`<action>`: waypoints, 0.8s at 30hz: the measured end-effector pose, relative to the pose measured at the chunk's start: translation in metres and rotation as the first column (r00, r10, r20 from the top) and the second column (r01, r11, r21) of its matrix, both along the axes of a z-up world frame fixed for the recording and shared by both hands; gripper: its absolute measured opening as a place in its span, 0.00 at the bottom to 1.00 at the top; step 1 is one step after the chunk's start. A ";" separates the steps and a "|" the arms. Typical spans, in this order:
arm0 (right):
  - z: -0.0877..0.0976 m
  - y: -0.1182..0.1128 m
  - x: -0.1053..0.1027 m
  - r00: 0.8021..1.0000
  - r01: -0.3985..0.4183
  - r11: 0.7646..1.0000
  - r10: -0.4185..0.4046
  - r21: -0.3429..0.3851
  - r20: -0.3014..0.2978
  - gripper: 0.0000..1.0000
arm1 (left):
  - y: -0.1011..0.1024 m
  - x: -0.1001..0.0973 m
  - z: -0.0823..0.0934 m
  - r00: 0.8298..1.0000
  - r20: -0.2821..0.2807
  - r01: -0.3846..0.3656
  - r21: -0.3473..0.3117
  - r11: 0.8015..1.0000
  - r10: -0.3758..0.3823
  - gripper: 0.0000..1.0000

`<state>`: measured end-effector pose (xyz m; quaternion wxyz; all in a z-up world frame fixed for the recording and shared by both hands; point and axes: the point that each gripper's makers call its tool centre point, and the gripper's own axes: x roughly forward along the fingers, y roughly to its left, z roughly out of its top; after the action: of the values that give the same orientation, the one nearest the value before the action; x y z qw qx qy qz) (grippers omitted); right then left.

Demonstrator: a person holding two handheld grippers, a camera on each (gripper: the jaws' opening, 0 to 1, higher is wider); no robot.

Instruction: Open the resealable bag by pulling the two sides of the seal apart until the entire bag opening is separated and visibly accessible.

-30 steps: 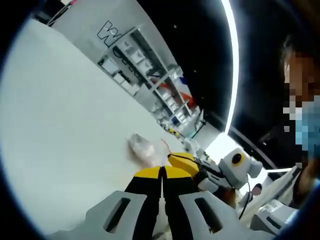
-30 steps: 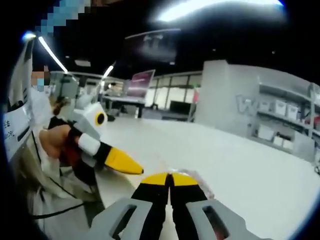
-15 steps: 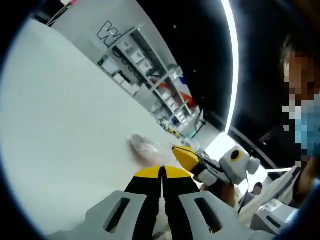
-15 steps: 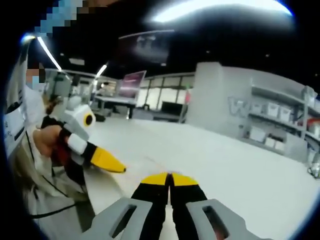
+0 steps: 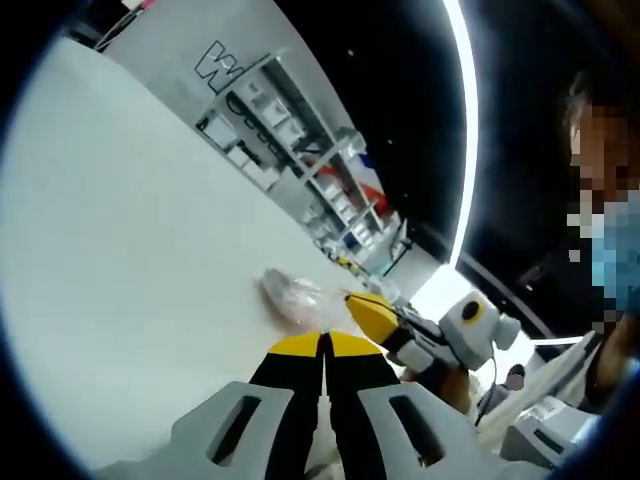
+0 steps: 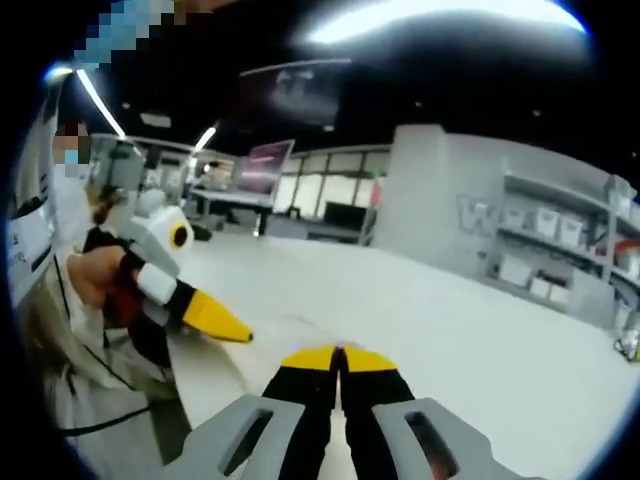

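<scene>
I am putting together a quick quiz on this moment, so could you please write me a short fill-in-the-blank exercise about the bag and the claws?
1. The bag lies on a ____ table.
2. The tips of the left claw are ____ in colour.
3. In the left gripper view, the jaws of the left claw stand ____.
4. In the right gripper view, the jaws of the right claw stand ____.

Missing words: white; yellow; shut; shut

White table (image 5: 120, 250) seen underfoot. Shelves (image 6: 560, 255) with bins are ranged along a grey wall; ceiling light strip (image 5: 465, 130) noted overhead.
</scene>
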<state>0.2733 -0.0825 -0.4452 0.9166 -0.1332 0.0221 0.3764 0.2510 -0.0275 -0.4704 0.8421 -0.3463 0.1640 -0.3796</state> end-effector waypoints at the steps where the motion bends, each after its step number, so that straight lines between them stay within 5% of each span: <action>1: 0.001 0.000 0.000 1.000 -0.001 1.000 0.001 0.000 0.001 0.00 | 0.000 0.000 0.000 1.000 0.000 0.001 -0.001 1.000 -0.001 0.01; 6: -0.001 0.004 -0.005 1.000 -0.028 1.000 0.028 -0.013 -0.009 0.00 | 0.000 0.000 0.000 1.000 -0.001 0.002 -0.005 1.000 -0.002 0.01; 9: 0.001 0.007 -0.009 0.999 -0.033 0.999 0.034 -0.022 0.012 0.15 | 0.000 0.000 0.000 1.000 0.004 0.000 -0.005 1.000 0.000 0.01; 24: 0.037 0.032 -0.019 0.981 -0.145 0.978 0.161 -0.151 0.105 0.19 | -0.001 0.000 0.000 1.000 0.020 0.000 0.015 1.000 -0.001 0.01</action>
<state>0.2539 -0.0504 -0.4082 0.8726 -0.2216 -0.0151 0.4349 0.2507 -0.0288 -0.4706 0.8462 -0.3361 0.1582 -0.3821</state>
